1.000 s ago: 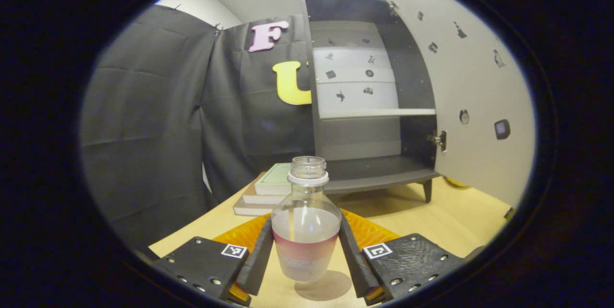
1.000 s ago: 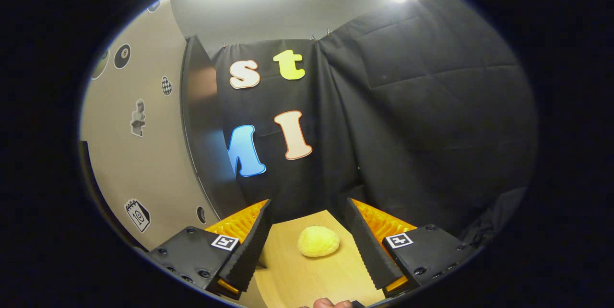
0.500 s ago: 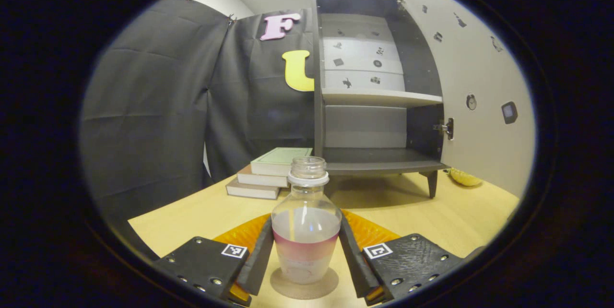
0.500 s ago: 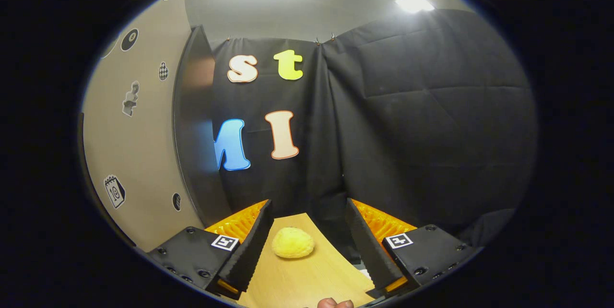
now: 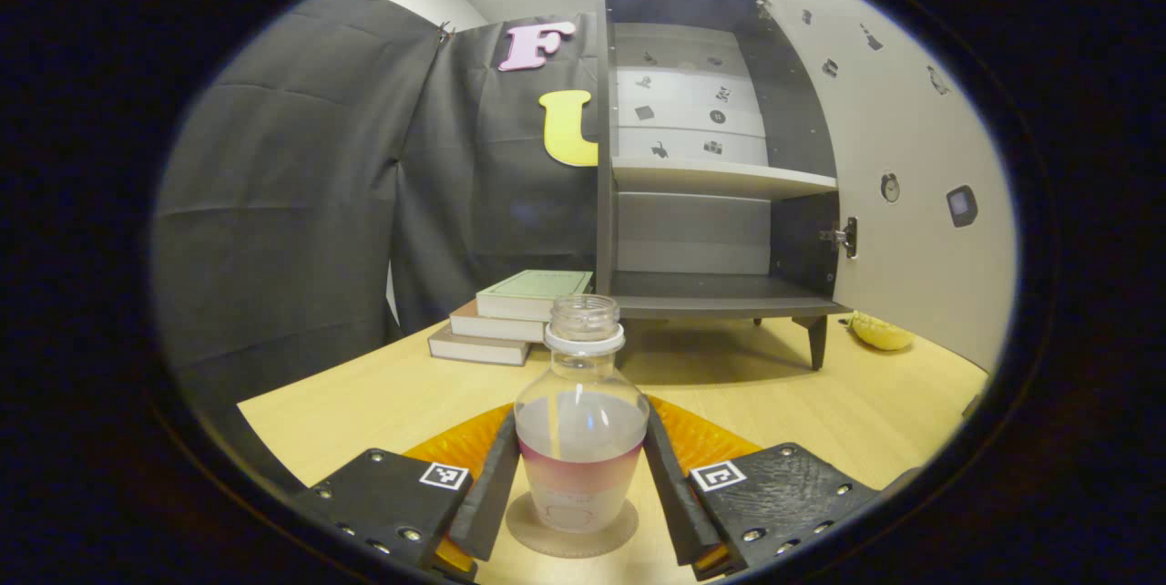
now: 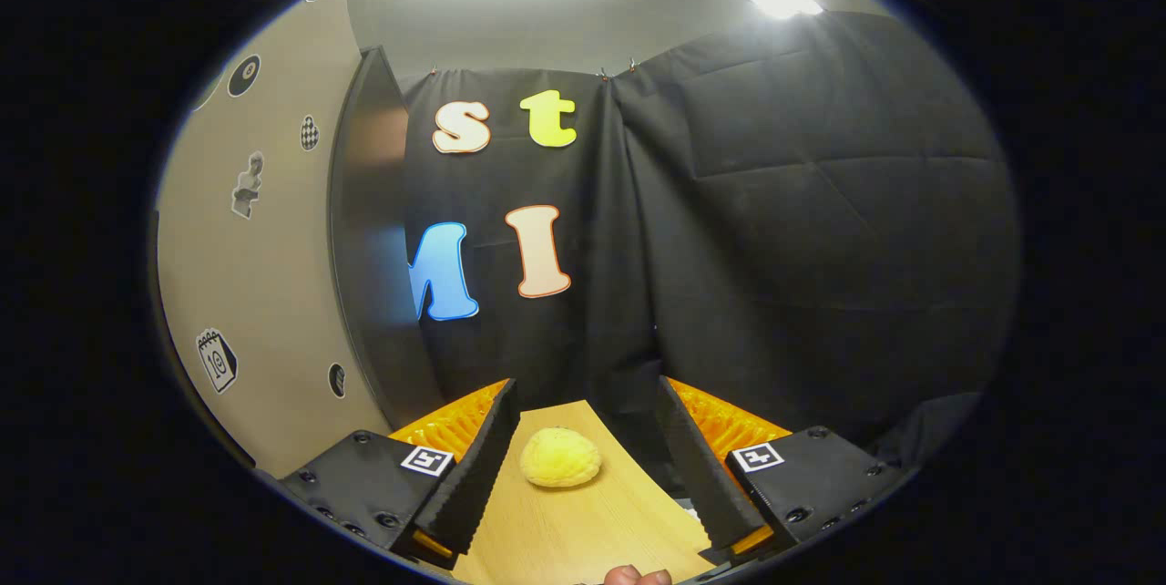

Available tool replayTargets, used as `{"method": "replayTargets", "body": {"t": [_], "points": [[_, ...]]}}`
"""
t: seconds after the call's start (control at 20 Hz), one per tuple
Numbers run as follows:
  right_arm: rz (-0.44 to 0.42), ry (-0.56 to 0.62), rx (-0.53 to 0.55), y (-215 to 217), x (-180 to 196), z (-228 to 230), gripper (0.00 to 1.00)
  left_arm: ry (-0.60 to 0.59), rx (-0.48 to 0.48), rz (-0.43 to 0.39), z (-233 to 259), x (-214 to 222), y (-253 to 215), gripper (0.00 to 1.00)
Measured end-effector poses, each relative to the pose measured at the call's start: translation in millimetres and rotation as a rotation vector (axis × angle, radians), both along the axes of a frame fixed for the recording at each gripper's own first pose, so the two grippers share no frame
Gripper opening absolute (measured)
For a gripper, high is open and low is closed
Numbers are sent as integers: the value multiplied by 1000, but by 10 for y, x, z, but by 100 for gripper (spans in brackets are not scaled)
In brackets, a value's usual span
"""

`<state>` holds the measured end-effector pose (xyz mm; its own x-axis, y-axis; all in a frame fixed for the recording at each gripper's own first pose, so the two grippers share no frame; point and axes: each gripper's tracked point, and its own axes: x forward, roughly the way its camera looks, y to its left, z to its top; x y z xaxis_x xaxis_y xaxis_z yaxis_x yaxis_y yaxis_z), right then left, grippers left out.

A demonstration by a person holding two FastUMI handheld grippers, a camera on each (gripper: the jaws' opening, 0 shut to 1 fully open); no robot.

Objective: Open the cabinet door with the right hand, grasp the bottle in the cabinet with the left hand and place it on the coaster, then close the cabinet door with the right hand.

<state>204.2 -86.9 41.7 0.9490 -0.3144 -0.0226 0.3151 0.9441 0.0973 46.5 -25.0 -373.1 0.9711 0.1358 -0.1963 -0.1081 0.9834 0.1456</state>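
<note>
Jaws on the left gripper (image 5: 581, 476) are pinching the bottle (image 5: 581, 439) from both sides, pads flat against its lower body. It's a clear bottle, no cap, standing upright right on the round coaster (image 5: 572, 532) on the table (image 5: 364, 394). Can't tell if the base is fully settled or a hair above, but it's sitting inside the coaster's outline. Past it there's a stack of books (image 5: 510, 316) just left of the cabinet (image 5: 710, 157), which stands empty with its cabinet door (image 5: 911, 166) swung wide to the right.

Over on the right gripper (image 6: 583, 466) the jaws are spread with nothing between them, hovering above the table (image 6: 583, 539) with a yellow sponge-looking lump (image 6: 559, 456) a bit ahead. The stickered cabinet door (image 6: 264, 275) fills the left side there, close by, not touched.
</note>
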Motion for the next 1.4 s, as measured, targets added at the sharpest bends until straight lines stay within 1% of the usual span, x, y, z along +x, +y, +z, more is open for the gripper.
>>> {"method": "replayTargets", "body": {"t": [0.05,0.1,0.15,0.2,0.3,0.35,0.45,0.5,0.65,0.8,0.95,1.0,1.05,1.15,1.35,1.4], "points": [[1,2,-4,1,-6,-6,95,7,4,-3,-19,-13,-14,71],[-1,3,-6,-12,-14,-8,95,10,6,-7,-15,7,-25,71],[-2,2,-3,-7,-24,-14,95,15,11,-9,-19,-14,-28,75],[-3,4,0,-9,-37,-23,95,20,18,-8,-22,-7,-23,72],[-5,3,4,-14,-48,-34,95,23,20,-2,-15,-27,11,72],[-7,2,4,-21,-63,-42,95,20,17,3,19,-27,36,80],[-11,6,4,-35,-90,-65,95,5,2,5,107,-26,71,87],[-12,7,6,-28,-108,-83,95,-1,-1,5,174,-33,74,85],[-9,10,10,-11,-134,-111,95,-11,-18,-23,277,-58,48,87],[-9,16,17,-1,-156,-149,95,-30,-16,-57,470,-92,-33,85],[-7,13,32,33,-188,-175,95,-71,-7,-92,801,-163,-126,85],[-5,10,34,46,-193,-168,95,-88,-5,-102,950,-199,-158,87],[-2,7,35,71,-207,-161,95,-105,-8,-117,1125,-238,-198,85],[10,-1,38,134,-245,-129,95,-128,-26,-145,1505,-314,-274,85],[48,-21,36,324,-374,0,95,-155,-33,-134,2217,-494,-200,84],[65,-25,36,399,-405,41,95,-153,-37,-132,2359,-527,-179,87]]}}
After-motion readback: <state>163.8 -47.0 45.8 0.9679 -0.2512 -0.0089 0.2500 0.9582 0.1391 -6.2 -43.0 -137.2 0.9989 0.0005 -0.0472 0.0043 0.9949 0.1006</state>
